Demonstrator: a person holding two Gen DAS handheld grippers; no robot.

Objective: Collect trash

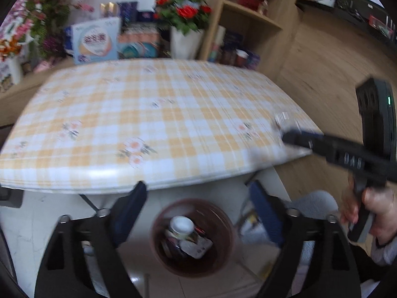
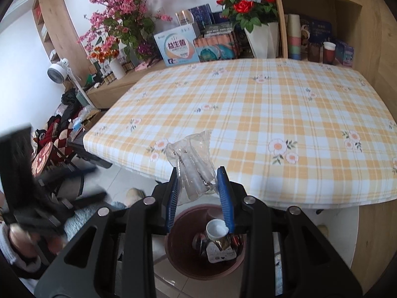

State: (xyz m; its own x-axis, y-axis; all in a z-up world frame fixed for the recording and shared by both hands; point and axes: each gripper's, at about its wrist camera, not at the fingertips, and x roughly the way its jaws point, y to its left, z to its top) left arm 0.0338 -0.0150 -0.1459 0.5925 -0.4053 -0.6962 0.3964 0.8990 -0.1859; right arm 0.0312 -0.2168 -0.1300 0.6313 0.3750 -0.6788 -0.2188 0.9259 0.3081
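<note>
My right gripper [image 2: 198, 188] is shut on a crumpled clear plastic wrapper [image 2: 192, 164] and holds it at the table's near edge, just above a brown round trash bin [image 2: 178, 245]. The bin holds a white cup [image 2: 216, 229] and several wrappers. My left gripper [image 1: 196, 208] is open and empty, above the same bin [image 1: 223, 226] on the floor in front of the table. The right gripper [image 1: 292, 137] with the blurred wrapper [image 1: 282, 119] also shows in the left wrist view over the table's right corner. The left wrist view is blurred.
A table with a yellow plaid floral cloth [image 2: 273, 114] fills the middle. Behind it stand boxes [image 2: 176, 44], red roses in a white vase [image 2: 258, 37], pink flowers [image 2: 119, 19] and a wooden shelf [image 2: 320, 19] with cups. Clothes and a chair [image 2: 47, 154] lie at the left.
</note>
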